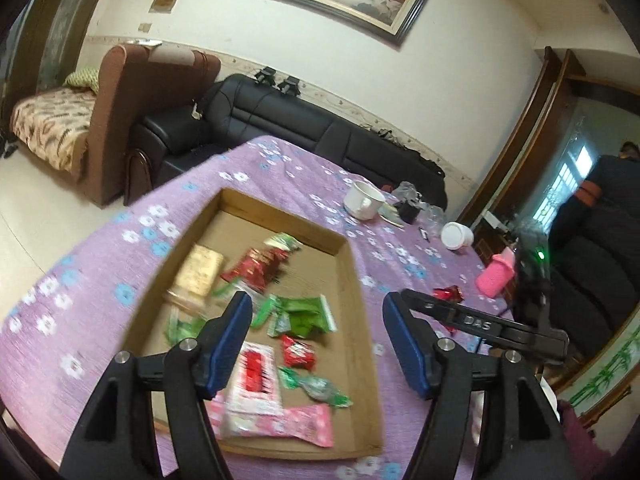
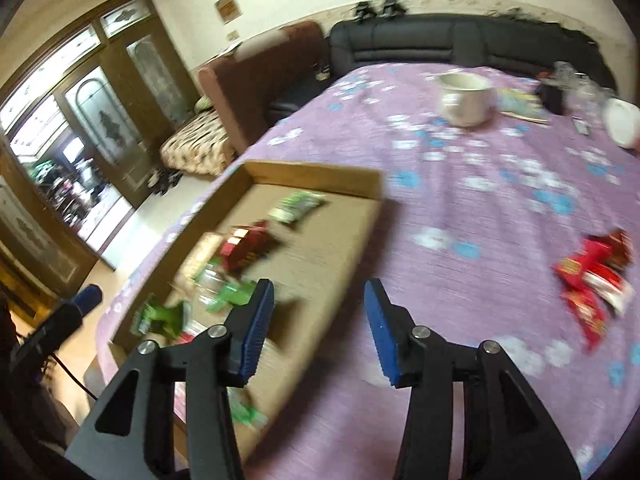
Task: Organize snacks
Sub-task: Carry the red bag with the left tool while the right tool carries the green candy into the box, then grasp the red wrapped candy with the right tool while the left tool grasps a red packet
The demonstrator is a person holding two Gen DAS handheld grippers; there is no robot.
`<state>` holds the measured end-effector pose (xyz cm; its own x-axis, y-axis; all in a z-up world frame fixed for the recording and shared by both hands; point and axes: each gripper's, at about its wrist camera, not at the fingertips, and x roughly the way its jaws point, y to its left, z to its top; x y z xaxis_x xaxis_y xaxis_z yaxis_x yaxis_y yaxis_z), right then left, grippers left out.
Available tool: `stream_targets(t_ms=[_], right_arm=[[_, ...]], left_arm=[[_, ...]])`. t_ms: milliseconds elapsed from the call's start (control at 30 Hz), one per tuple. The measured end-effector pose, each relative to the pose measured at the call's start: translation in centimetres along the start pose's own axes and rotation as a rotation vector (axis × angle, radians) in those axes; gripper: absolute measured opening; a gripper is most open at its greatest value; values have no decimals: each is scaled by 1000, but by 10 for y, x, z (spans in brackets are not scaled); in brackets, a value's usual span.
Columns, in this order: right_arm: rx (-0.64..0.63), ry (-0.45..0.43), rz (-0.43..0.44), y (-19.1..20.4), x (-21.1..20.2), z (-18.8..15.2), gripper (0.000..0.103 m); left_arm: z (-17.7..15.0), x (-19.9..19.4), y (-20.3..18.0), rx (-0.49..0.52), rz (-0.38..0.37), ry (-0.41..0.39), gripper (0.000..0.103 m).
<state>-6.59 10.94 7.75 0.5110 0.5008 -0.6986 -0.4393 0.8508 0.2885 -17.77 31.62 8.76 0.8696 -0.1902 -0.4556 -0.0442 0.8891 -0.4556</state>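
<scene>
A shallow cardboard box [image 1: 352, 280] lies on the purple flowered tablecloth [image 1: 100, 280]. It holds several wrapped snacks: green packets [image 1: 304, 314], a red packet [image 1: 256, 266], a beige pack [image 1: 198, 274], a red-and-white pack [image 1: 256, 376] and a pink packet [image 1: 296, 424]. My left gripper [image 1: 316, 308] hovers open above the box with nothing between its blue pads. My right gripper [image 2: 319, 292] is open and empty over the right rim of the box [image 2: 312, 174]. A small heap of red snack packets [image 2: 592, 280] lies loose on the cloth to the right, also visible as red snacks [image 1: 448, 294] behind the right gripper's black body.
A white mug [image 1: 362, 200] [image 2: 464, 98], a white jar [image 1: 456, 236] and a pink bottle [image 1: 494, 280] stand further back on the table. Small clutter sits beside the mug. A black sofa [image 1: 280, 120] lies beyond the table edge. A person [image 1: 600, 200] stands at far right.
</scene>
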Motion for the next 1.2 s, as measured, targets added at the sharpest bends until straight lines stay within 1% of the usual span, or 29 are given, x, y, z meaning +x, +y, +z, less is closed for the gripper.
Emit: stream_targets(t_ms=[100,133,167,200,233,300,367,467,533,633,700,767,800,833,867,900,1000,1100,1200], right_arm=[[60,-48,-75,-48,-25,-7,58],[89,-70,-117,-72,-35,-10,60],[108,-76,-144,-85,-40,-10,60],[144,-76,-179,-107,-47,-11,60],[184,-76,-193,-127,-53,-12,59],[250,-75,-178,-154,-62,-17,59],[273,-74,-165,-167,-65,-20,59],[252,-55,-158,-170,-57,-23,59],[225,-27,-150,-166,-45,-24,59],[185,4,-164,-160,-24,-21,59],[164,10,-189,-157,-11,-20,59],[152,12,-188,-156,-5,-19,59],[154,11,-184,-156,-3,-20,54],[155,13,-180,-156,-2,-20,42],[156,17,-174,-157,0,-20,34],[161,14,-164,-159,-1,-21,31],[184,4,-157,-163,-14,-25,31],[200,-38,-146,-167,-38,-33,31],[228,-78,-153,-178,-56,-41,31]], left_arm=[[-8,7,-14,-4,-13,22,69],[-10,9,-20,4,-18,23,69],[-13,10,-25,16,-16,24,69],[-15,12,-31,30,-13,25,69],[-18,13,-38,45,-16,27,69],[-22,15,-48,64,-28,31,69],[-26,18,-58,84,-36,44,69],[-32,22,-69,109,-47,69,69],[-34,23,-75,123,-53,86,69],[-36,21,-80,146,-52,100,69],[-35,20,-83,159,-49,109,70],[-32,22,-87,169,-50,120,71],[-31,25,-90,174,-52,130,72],[-29,29,-93,176,-60,141,72],[-27,35,-96,177,-74,159,72],[-25,42,-100,177,-86,175,72],[-17,67,-118,204,-128,233,72],[-9,104,-140,261,-138,284,72],[-4,151,-161,299,-174,341,72]])
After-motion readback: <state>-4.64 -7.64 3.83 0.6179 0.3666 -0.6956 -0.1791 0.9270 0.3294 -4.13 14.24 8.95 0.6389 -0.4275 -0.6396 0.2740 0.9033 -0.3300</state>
